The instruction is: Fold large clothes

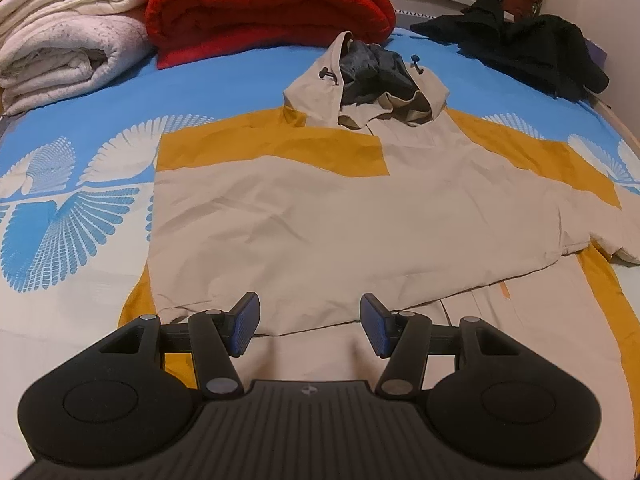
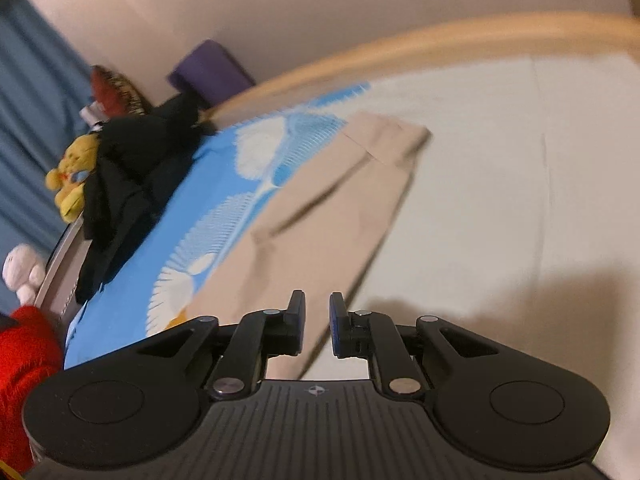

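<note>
The jacket [image 1: 320, 216] lies flat on the bed [image 1: 80, 240], hood toward the red blanket [image 1: 264, 4], one sleeve folded across the body; its right side runs out of the left view. The left gripper [image 1: 310, 330] hovers over the hem, jaws spread and empty. The right gripper [image 2: 317, 326] shows a narrow gap with nothing pinched, over a beige sleeve [image 2: 320, 208]. That view is blurred; the black clothes [image 2: 132, 176] are indistinct.
</note>
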{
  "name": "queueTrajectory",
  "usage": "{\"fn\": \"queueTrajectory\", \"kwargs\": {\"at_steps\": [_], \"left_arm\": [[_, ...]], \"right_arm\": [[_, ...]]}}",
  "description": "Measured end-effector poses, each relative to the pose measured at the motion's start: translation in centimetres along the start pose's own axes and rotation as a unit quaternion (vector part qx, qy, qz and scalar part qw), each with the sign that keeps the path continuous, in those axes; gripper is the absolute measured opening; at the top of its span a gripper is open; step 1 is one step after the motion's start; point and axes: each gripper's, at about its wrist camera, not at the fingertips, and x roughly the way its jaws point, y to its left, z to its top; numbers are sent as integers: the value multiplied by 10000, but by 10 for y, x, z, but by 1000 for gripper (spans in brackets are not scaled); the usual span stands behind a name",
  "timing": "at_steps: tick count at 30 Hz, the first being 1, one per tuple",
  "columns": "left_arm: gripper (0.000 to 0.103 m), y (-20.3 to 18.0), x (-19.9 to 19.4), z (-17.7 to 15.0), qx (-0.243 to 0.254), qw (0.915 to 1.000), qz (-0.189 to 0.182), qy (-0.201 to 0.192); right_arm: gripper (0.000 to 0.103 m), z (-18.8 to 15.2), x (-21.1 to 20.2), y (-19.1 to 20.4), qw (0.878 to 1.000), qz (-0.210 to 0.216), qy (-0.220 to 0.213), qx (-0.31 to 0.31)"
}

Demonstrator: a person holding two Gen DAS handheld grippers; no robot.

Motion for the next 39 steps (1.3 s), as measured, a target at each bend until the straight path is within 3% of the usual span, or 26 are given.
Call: {"fn": "queueTrajectory", "kwargs": {"at_steps": [2, 4, 7, 21, 24, 26, 29, 31, 35, 37, 39], "left_arm": [[61, -1, 2, 0, 18, 10000, 10, 21], [61, -1, 4, -1, 27, 10000, 21, 43], [61, -1, 8, -1, 20, 10000, 41, 78], [61, -1, 14, -2, 63, 9999, 49, 149], [61, 0, 12, -1, 50, 9999, 35, 132], [61, 3, 11, 0, 13, 9999, 35, 117], [61, 6, 8, 2, -53, 9999, 12, 87], [61, 10, 5, 4, -109, 9999, -5, 52], [61, 24, -6, 9, -288, 9996, -19, -47], [61, 35, -13, 10, -387, 9992, -21, -106], [61, 45, -22, 11, -490, 9987, -18, -170]], "right_arm": [[34, 0, 14, -8, 9998, 2, 121, 185], [43, -4, 25, -11, 9994, 36, 238, 260], [43, -9, 37, -13, 9989, 48, 314, 349], [42, 7, 63, -22, 9979, 399, -104, 509], [31, 8, 67, -18, 9983, 356, -187, 413], [7, 7, 67, -17, 9986, 210, -273, 398], [2, 6, 60, -11, 9972, -41, -607, 446], [1, 7, 50, 6, 9956, -159, -881, 278], [1, 3, 14, 83, 9870, -258, -1442, -668], [1, -10, -9, 129, 9793, 148, -1612, -1212], [0, -42, -36, 181, 9643, 921, -1584, -1912]]}}
